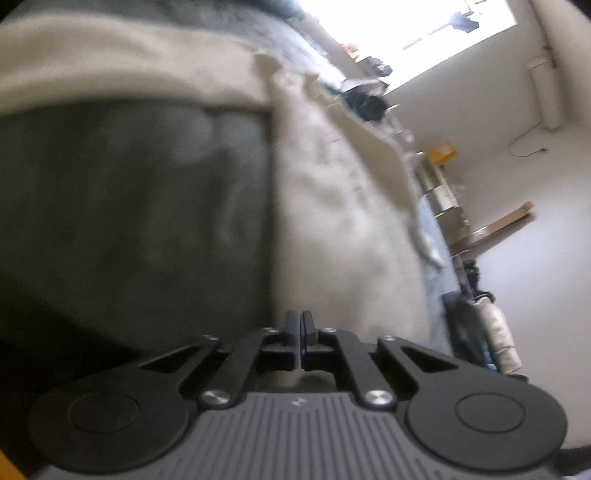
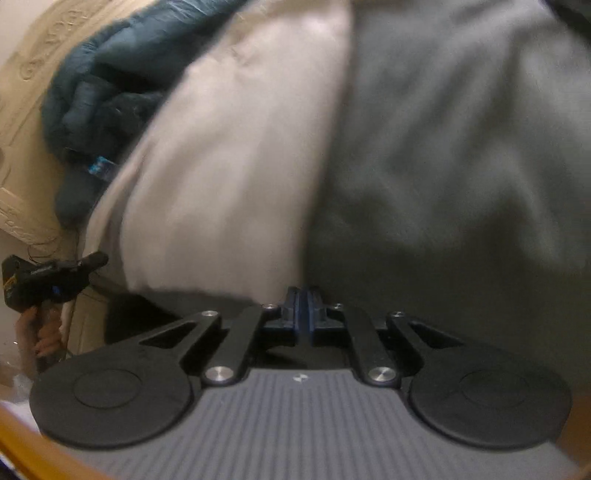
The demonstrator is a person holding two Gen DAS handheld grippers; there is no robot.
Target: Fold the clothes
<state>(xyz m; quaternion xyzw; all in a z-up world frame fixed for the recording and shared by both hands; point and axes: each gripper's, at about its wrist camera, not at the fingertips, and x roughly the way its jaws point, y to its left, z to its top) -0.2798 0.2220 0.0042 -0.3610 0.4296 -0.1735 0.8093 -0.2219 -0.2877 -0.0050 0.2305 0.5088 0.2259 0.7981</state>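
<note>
A dark grey garment [image 1: 129,206] lies spread over a pale beige bed sheet [image 1: 340,221]. My left gripper [image 1: 300,319] hovers low over the garment's right edge, its jaws drawn together with only a thin slit and no cloth seen between them. In the right wrist view the same grey garment [image 2: 461,155] fills the right side and the pale sheet [image 2: 229,155] the middle. My right gripper [image 2: 303,295] sits at the garment's left edge with its blue pads pressed together; whether they pinch any cloth is hidden. Both views are blurred.
A dark teal blanket [image 2: 110,81] is bunched at the sheet's far left. A hand [image 2: 40,332] grips a black device [image 2: 44,275] at the left rim. Along the bed's far side run cluttered shelves [image 1: 443,192], a white wall [image 1: 517,240] and a bright window [image 1: 406,29].
</note>
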